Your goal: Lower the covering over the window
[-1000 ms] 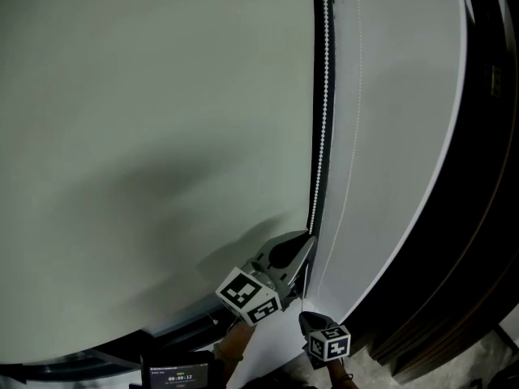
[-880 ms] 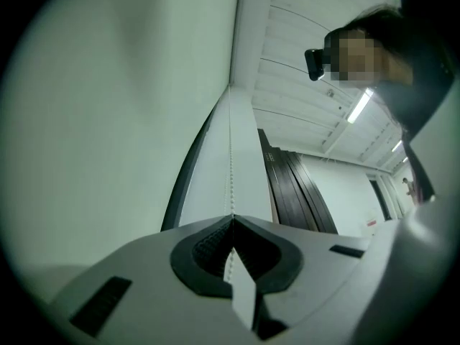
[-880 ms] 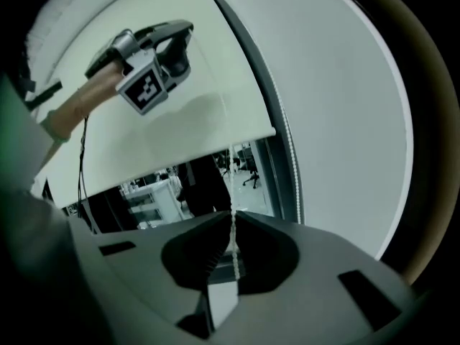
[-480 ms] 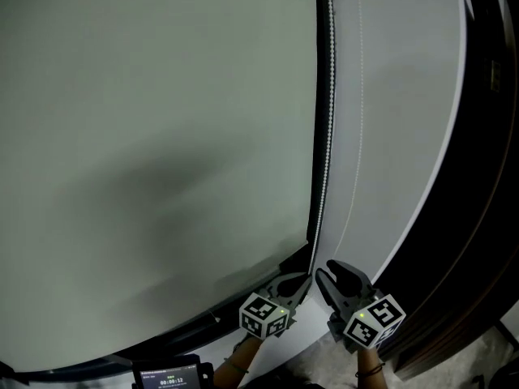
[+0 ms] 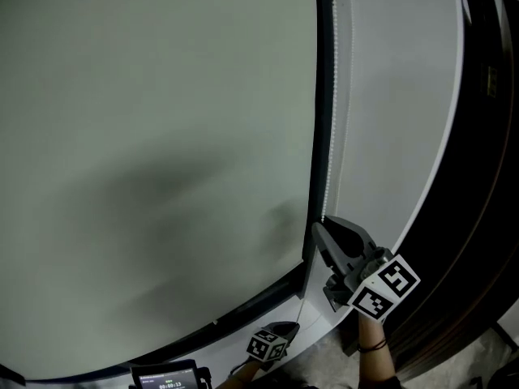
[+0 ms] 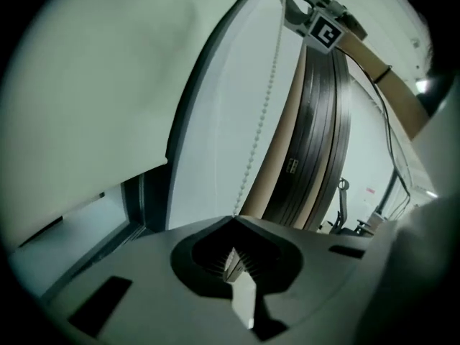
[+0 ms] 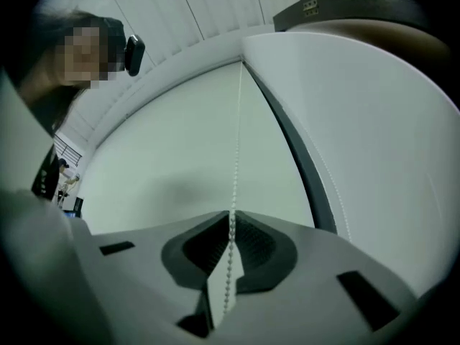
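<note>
Head view: blind [image 5: 162, 152] hangs low; left gripper [image 5: 288, 327] pinches bead chain [image 5: 333, 120], right gripper [image 5: 321, 224], jaws just closing, straddles it.

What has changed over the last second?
The left claw, shut on the chain, went down and pulled it along. The lower edge of the blind sank a little. The right claw rose to the chain higher up. Its jaws have just been closing with the chain between them, but are not yet pressing on it. The rest is unchanged.
</note>
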